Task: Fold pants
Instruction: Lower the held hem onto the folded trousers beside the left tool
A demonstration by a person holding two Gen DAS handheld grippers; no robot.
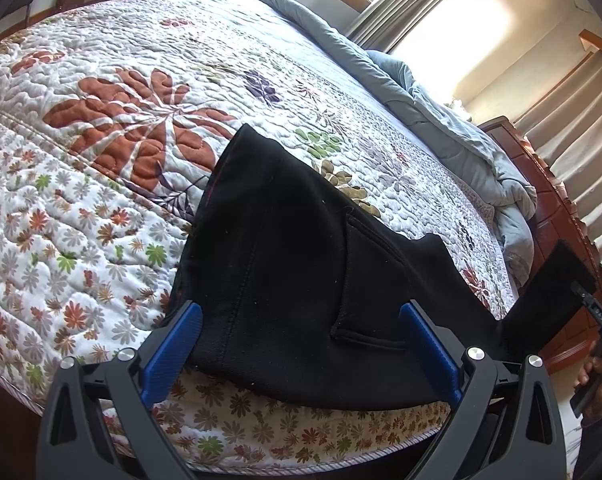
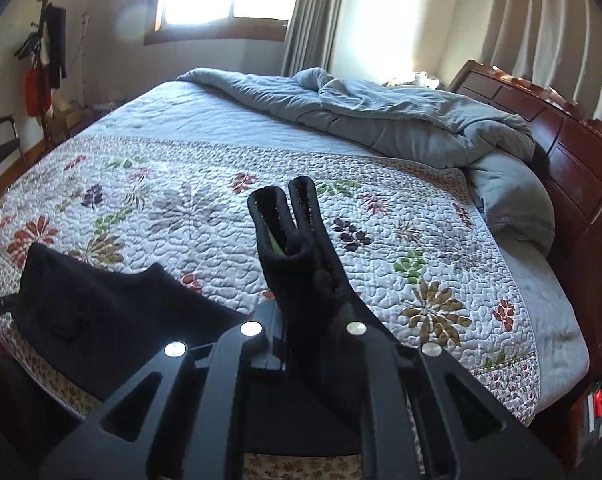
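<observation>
Here, pants (image 1: pixel 285 264) run leftward across bed (image 1: pixel 101 208) | left claw (image 1: pixel 301 344) spread, straddling waist | right claw (image 2: pixel 313 304) clamped on leg ends, nearer

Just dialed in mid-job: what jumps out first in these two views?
The black pants lie draped over the near edge of the floral quilt, between the open left tongs. The right tongs are shut on a lifted strip of the pants. A rumpled grey duvet is heaped by the headboard.
</observation>
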